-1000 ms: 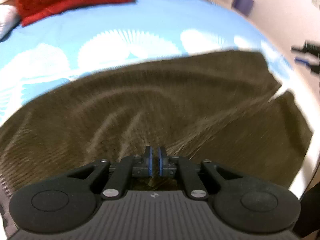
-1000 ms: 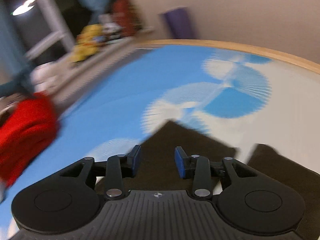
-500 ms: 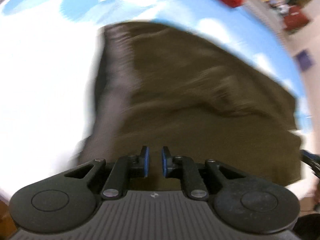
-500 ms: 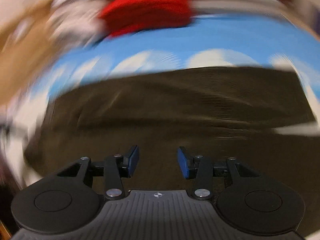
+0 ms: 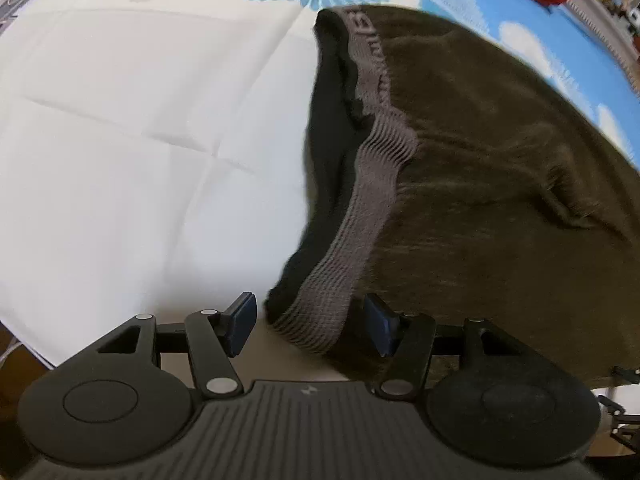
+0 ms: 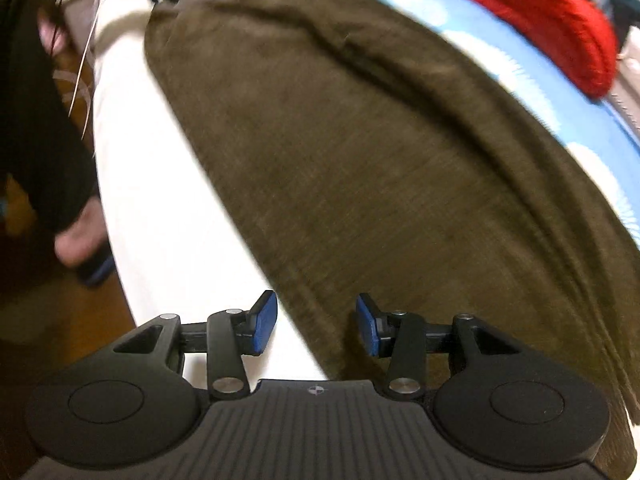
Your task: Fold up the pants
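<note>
- Although the pants (image 5: pixel 500 184) already lie spread on the bed (image 5: pixel 140 128), the folding looks only partly done: in the left wrist view they seem doubled lengthwise, leg on leg, though blur keeps me from being sure.
- Seen from that view, the ribbed grey waistband (image 5: pixel 360 200) runs from the far edge of the garment down toward the camera, gaping a little so the dark inside shows.
- At its near end the waistband corner sits between the spread fingers of the left hand-held gripper (image 5: pixel 312 322), which is apart and clamps nothing; whether the fingers touch the cloth I cannot tell.
- From the right wrist view, the right hand-held gripper (image 6: pixel 316 322) is likewise apart, straddling the long near edge of the brown fabric where it meets the white part of the bed cover.
- Beyond the pants, on the blue part of the cover, lies a red garment (image 6: pixel 552 28), well apart from the work.
- Across from the right hand-held gripper, at the top left of its view, the other tool is just visible near the far end of the pants.
- By my reading, both ends are being lined up for a grasp, so what remains is the crosswise fold: pinch waistband and edge, bring one end over the other, then flatten the ridges running along the cloth.
</note>
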{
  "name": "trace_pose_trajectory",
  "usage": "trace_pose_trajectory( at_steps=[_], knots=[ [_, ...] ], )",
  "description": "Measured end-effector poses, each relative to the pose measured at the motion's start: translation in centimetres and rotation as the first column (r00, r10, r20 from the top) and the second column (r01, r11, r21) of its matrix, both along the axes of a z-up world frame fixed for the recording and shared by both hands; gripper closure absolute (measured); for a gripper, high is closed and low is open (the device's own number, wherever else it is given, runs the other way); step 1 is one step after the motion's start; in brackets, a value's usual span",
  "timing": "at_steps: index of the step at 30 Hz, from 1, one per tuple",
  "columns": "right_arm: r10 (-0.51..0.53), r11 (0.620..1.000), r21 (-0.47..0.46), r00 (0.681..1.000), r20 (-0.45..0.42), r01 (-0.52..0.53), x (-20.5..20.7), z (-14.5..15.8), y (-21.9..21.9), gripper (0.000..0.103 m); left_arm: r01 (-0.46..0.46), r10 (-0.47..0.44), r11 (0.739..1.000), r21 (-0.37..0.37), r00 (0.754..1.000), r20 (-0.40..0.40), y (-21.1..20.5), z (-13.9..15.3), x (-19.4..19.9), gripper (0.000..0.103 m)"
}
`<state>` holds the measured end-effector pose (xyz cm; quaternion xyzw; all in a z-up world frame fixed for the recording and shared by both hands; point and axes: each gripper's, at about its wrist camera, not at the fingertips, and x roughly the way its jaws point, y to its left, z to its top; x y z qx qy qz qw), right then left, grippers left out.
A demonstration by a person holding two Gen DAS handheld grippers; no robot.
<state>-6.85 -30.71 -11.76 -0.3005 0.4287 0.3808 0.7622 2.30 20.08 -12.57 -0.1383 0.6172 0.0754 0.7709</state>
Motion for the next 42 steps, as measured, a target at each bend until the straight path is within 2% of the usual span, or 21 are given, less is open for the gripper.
trace_pose_trajectory(
  at_steps=[5, 6, 7, 8, 9, 14, 16, 20, 22, 23, 25, 28, 29, 30, 32, 33, 35, 36, 37, 39, 42],
  knots=[
    [0.015, 0.999, -0.029, 0.999, -0.028, -0.016, 0.0, -1.1, -0.3, 0.056, 0.027, -0.027, 0.999, 0.018, 0.999, -0.020, 0.0, -1.0, 0.0, 0.039],
    [0.014, 1.000, -0.028, 1.000, -0.027, -0.015, 0.1, -1.1, -0.3, 0.056, 0.042, -0.041, 0.999, 0.024, 0.999, -0.017, -0.2, -1.0, -0.1, 0.043],
    [0.018, 0.999, -0.029, 0.999, -0.027, -0.019, 0.1, -1.1, -0.3, 0.057, 0.058, -0.058, 0.998, 0.026, 0.998, -0.013, -0.4, -1.2, 0.1, 0.054],
    [0.023, 0.999, -0.031, 0.999, -0.023, -0.024, 0.2, -1.1, -0.3, 0.066, 0.076, -0.076, 0.997, 0.021, 0.997, -0.007, -0.6, -1.2, 0.1, 0.055],
    [0.031, 0.999, -0.038, 0.999, -0.015, -0.031, 0.2, -1.0, -0.2, 0.081, 0.090, -0.090, 0.995, 0.034, 0.996, -0.003, -0.7, -0.9, 0.1, 0.059],
    [0.020, 1.000, 0.012, 0.999, -0.032, -0.020, 1.1, -0.1, -1.2, 0.095, 0.137, -0.140, 0.989, 0.061, 0.989, 0.038, -1.2, 0.1, -0.2, 0.076],
    [0.037, 0.999, 0.031, 0.999, -0.028, -0.036, 0.9, 0.9, -1.5, 0.098, 0.138, -0.143, 0.988, 0.066, 0.986, 0.080, -1.0, 1.3, -0.7, 0.087],
    [0.038, 0.996, 0.078, 0.997, -0.073, -0.032, 0.9, 2.1, -2.2, 0.101, 0.149, -0.158, 0.985, 0.088, 0.982, 0.107, -0.7, 2.7, -1.7, 0.085],
    [0.029, 0.999, 0.031, 0.989, -0.142, -0.025, 1.0, 1.0, -2.4, 0.102, 0.173, -0.176, 0.980, 0.094, 0.984, 0.028, -1.0, 1.3, -1.4, 0.085],
    [0.023, 0.999, -0.019, 0.992, -0.124, -0.025, 0.8, 0.4, -2.4, 0.101, 0.194, -0.194, 0.974, 0.120, 0.981, -0.009, -1.4, 0.7, -1.2, 0.085],
    [-0.005, 0.999, -0.051, 0.994, -0.107, -0.001, 1.2, 0.0, -2.7, 0.100, 0.183, -0.186, 0.974, 0.130, 0.983, 0.010, -1.3, 1.3, -1.1, 0.085],
    [-0.130, 0.984, 0.111, 0.986, -0.104, 0.141, 3.1, 2.4, -4.6, 0.100, 0.141, -0.155, 0.985, 0.104, 0.977, 0.148, -1.2, 3.6, -0.9, 0.085],
    [-0.172, 0.970, 0.156, 0.980, -0.099, 0.186, 3.7, 3.0, -5.1, 0.097, 0.155, -0.169, 0.984, 0.088, 0.969, 0.180, -1.5, 4.0, -0.9, 0.085],
    [-0.216, 0.955, 0.188, 0.972, -0.094, 0.230, 4.2, 3.4, -5.6, 0.089, 0.177, -0.188, 0.982, 0.071, 0.965, 0.185, -1.9, 3.9, -0.8, 0.085],
    [-0.274, 0.939, 0.193, 0.958, -0.083, 0.285, 4.6, 2.9, -5.8, 0.075, 0.249, -0.254, 0.967, 0.058, 0.958, 0.131, -3.4, 2.6, -0.5, 0.081],
    [-0.283, 0.942, 0.159, 0.955, -0.092, 0.294, 4.7, 2.2, -5.5, 0.072, 0.296, -0.301, 0.953, 0.071, 0.951, 0.076, -4.3, 1.4, -0.3, 0.077],
    [-0.266, 0.961, 0.044, 0.956, -0.122, 0.273, 4.6, 0.0, -4.7, 0.072, 0.385, -0.383, 0.913, 0.134, 0.923, -0.041, -5.8, -0.7, -0.5, 0.074],
    [-0.245, 0.970, -0.036, 0.961, -0.129, 0.242, 4.3, -1.3, -4.2, 0.072, 0.423, -0.421, 0.891, 0.165, 0.906, -0.049, -6.4, -0.8, -0.5, 0.074],
    [-0.211, 0.976, -0.074, 0.972, -0.107, 0.204, 3.9, -2.0, -3.9, 0.071, 0.417, -0.417, 0.893, 0.171, 0.908, -0.038, -6.6, -0.5, -0.4, 0.072],
    [-0.198, 0.979, -0.060, 0.977, -0.075, 0.194, 3.8, -1.2, -3.7, 0.069, 0.344, -0.351, 0.928, 0.143, 0.936, 0.027, -5.9, 0.8, -0.1, 0.071],
    [-0.283, 0.957, 0.055, 0.958, -0.037, 0.285, 4.7, 1.3, -4.5, 0.069, 0.282, -0.297, 0.951, 0.126, 0.947, 0.124, -5.4, 2.5, 0.4, 0.060]
  ],
)
